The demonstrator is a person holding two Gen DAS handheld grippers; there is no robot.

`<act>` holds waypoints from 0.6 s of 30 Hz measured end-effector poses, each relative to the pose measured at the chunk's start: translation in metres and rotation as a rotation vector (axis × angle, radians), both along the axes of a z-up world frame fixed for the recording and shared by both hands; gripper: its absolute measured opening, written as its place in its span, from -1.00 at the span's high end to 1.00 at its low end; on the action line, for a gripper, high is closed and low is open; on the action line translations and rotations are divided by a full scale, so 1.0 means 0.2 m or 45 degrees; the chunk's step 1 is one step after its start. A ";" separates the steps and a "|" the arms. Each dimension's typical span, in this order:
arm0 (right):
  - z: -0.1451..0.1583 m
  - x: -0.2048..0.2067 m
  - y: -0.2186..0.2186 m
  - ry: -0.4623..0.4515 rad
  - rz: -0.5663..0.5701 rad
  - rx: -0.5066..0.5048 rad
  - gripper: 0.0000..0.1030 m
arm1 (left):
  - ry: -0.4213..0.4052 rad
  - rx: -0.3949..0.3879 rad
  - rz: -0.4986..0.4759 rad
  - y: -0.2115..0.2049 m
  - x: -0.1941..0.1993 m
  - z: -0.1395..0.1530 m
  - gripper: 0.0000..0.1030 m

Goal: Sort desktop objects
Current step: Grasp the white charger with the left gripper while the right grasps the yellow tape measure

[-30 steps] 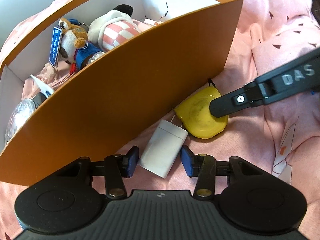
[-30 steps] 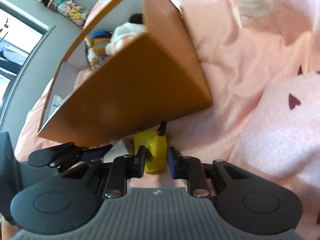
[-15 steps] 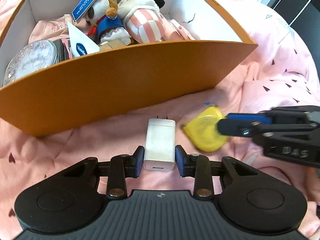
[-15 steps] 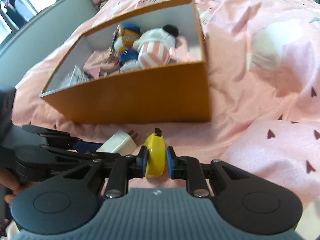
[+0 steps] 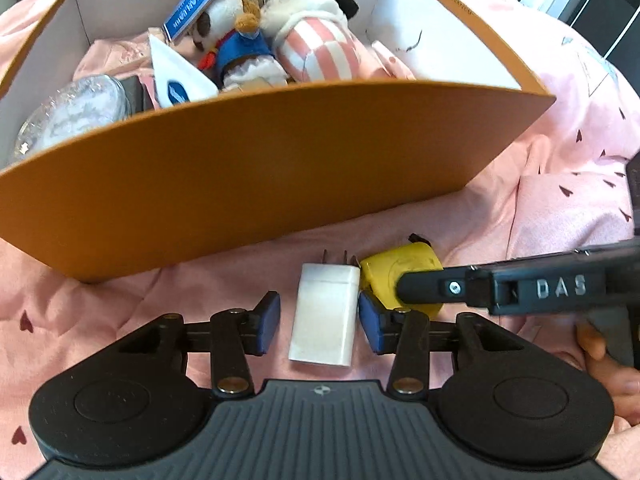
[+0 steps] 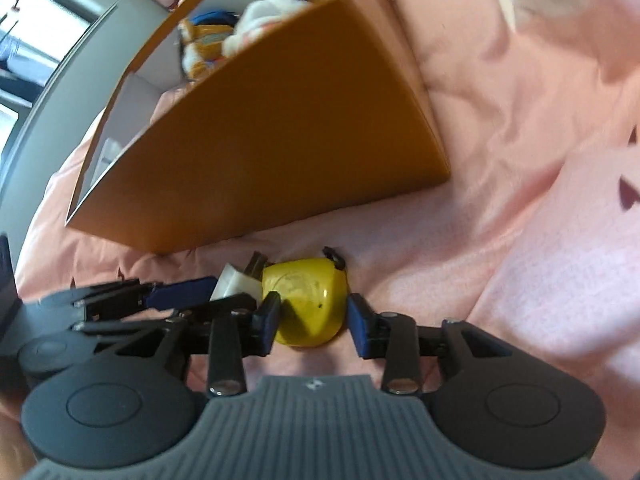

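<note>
A white plug charger (image 5: 325, 312) lies on the pink bedding between the fingers of my left gripper (image 5: 319, 320), which is open with gaps on both sides. A yellow tape measure (image 6: 305, 303) lies beside the charger, between the fingers of my right gripper (image 6: 313, 323), also open. The tape measure shows in the left wrist view (image 5: 400, 280) with a right finger over it. An orange box (image 5: 256, 168) with white inner walls stands just behind both objects.
The box holds two plush toys (image 5: 280, 40), a white packet (image 5: 176, 76) and a clear round item (image 5: 72, 112). Pink patterned bedding (image 5: 560, 184) surrounds everything. A hand (image 5: 604, 360) shows at the right edge.
Both grippers were shut on their objects half a second ago; now both have opened, and the charger and tape measure rest on the bedding near the box.
</note>
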State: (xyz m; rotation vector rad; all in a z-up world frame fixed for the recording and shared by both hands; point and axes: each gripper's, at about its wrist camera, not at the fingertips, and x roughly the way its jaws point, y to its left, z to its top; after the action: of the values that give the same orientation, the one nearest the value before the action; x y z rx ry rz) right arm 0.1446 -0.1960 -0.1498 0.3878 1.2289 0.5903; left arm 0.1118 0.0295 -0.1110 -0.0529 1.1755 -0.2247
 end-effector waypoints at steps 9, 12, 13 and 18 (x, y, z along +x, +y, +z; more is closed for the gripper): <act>-0.04 0.01 -0.07 0.093 -0.067 0.134 0.48 | 0.026 -0.018 0.029 0.01 0.01 -0.03 0.23; 0.04 -0.05 -0.07 0.030 -0.045 0.142 0.57 | 0.027 -0.030 0.039 0.03 -0.01 -0.01 0.24; 0.07 -0.08 -0.07 0.005 -0.033 0.144 0.59 | 0.025 -0.037 0.044 0.03 -0.02 0.00 0.25; 0.29 -0.18 -0.04 -0.188 0.029 0.093 0.59 | -0.028 -0.076 0.041 0.02 -0.07 0.10 0.26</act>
State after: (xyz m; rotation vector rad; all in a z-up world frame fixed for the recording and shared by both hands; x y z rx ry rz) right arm 0.1086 -0.2035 -0.0926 0.3848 1.0736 0.6731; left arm 0.0969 0.0331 -0.0902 -0.1212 1.1448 -0.2311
